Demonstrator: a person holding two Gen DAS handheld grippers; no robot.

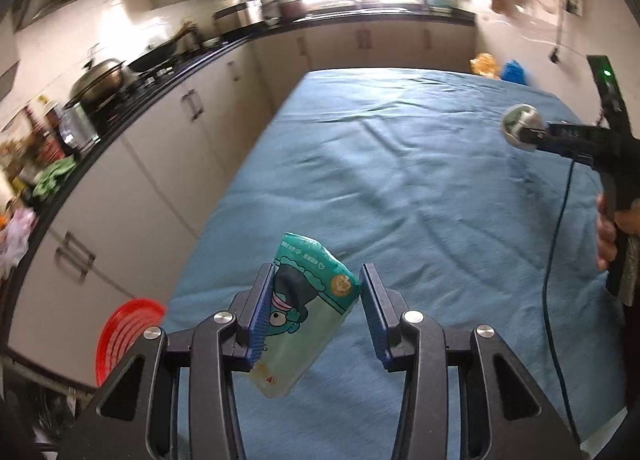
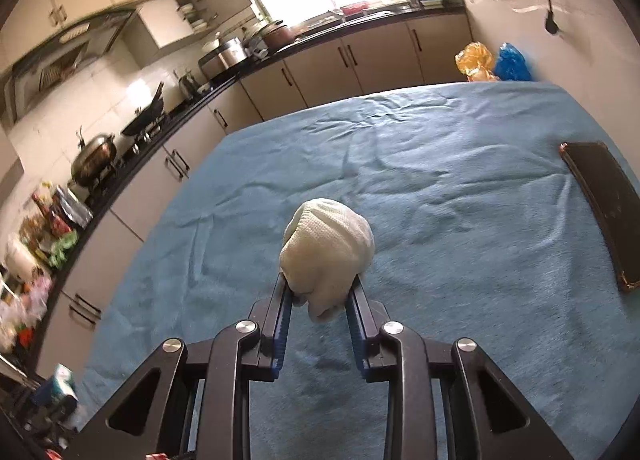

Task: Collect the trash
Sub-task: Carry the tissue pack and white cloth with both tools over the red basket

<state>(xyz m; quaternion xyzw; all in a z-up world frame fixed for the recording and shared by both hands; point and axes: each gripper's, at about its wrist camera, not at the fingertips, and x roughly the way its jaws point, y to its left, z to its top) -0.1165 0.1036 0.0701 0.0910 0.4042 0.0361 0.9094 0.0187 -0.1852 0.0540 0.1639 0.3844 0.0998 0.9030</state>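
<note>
A green printed packet [image 1: 308, 312] hangs in the air over the blue-clothed table [image 1: 400, 180], gripped between the blue pads of my left gripper [image 1: 316, 276], near the table's left edge. My right gripper [image 2: 320, 280] is shut on a crumpled white wad [image 2: 328, 248], held above the cloth near the middle of the table. In the left wrist view that same white wad [image 1: 520, 128] and the right gripper [image 1: 534, 134] show at the far right, with a person's hand [image 1: 608, 236] on the handle.
A red basket [image 1: 128, 336] stands on the floor left of the table. A dark phone [image 2: 604, 212] lies on the cloth at the right edge. A blue cable [image 1: 556, 260] trails below the right gripper. Counters with pots [image 2: 96, 156] line the left; orange [image 2: 474, 60] and blue [image 2: 514, 62] bags sit beyond the table.
</note>
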